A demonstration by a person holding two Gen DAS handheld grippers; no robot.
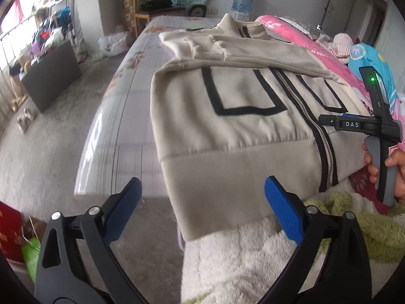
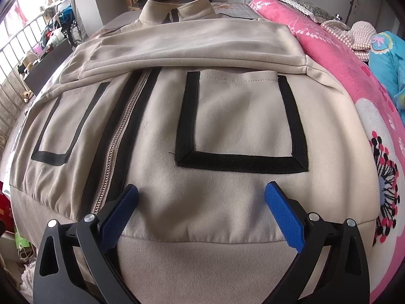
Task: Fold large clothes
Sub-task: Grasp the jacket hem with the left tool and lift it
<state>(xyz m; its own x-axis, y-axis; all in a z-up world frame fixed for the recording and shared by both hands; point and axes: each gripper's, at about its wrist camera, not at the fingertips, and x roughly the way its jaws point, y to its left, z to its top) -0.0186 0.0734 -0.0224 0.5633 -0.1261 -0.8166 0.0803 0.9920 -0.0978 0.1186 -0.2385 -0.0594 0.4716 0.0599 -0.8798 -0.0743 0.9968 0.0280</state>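
On the bed [image 1: 121,116], the jacket [image 2: 227,116] lies soft and floppy. Grip its thick hem [image 2: 215,266]. Both left gripper [image 1: 202,207] and right gripper [image 2: 202,210] fingers stand wide, empty.

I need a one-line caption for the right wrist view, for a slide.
Open right gripper above the hem of a beige zip jacket, sleeves folded across its chest, on a bed.

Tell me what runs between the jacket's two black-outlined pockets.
A metal zipper edged with black trim runs down the beige jacket between the pockets, clearest in the right wrist view.
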